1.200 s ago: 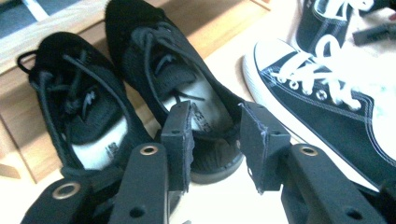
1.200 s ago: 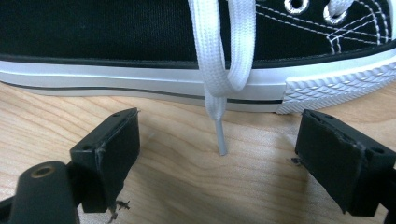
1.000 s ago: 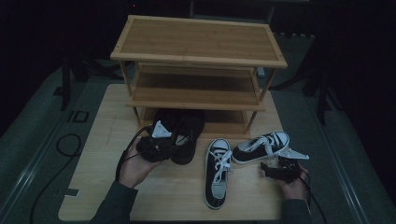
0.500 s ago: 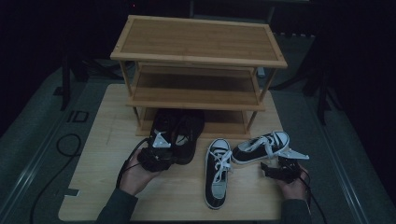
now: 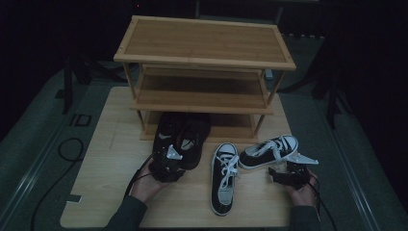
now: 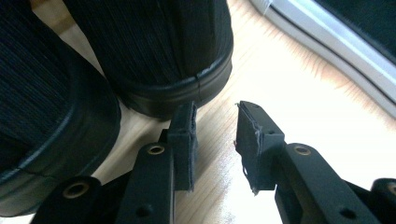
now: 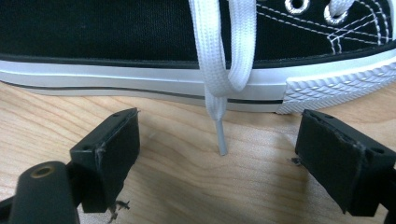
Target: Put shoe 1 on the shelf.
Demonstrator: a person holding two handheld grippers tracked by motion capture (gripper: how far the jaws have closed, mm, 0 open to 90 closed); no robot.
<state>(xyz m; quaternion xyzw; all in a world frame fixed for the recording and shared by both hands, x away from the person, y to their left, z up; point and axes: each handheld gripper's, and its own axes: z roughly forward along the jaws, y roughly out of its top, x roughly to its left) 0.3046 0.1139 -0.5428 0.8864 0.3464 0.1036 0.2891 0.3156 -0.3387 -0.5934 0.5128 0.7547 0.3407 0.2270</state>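
Two claws apart, L claw [image 6: 215, 135] just beside black shoe [image 6: 159, 51], R claw [image 7: 219, 158] near sneaker [image 7: 116, 46].

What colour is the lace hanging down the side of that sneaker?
White; the lace shows best in the right gripper view, against the black sneaker.

The near edge of the wooden board [image 5: 159, 211] is bare. Ahead of the left gripper [image 5: 166, 166] the black shoes [image 5: 183, 137] block the way; the sneakers [image 5: 250, 159] and the far shelf rack [image 5: 204, 62] block the right gripper [image 5: 288, 175].
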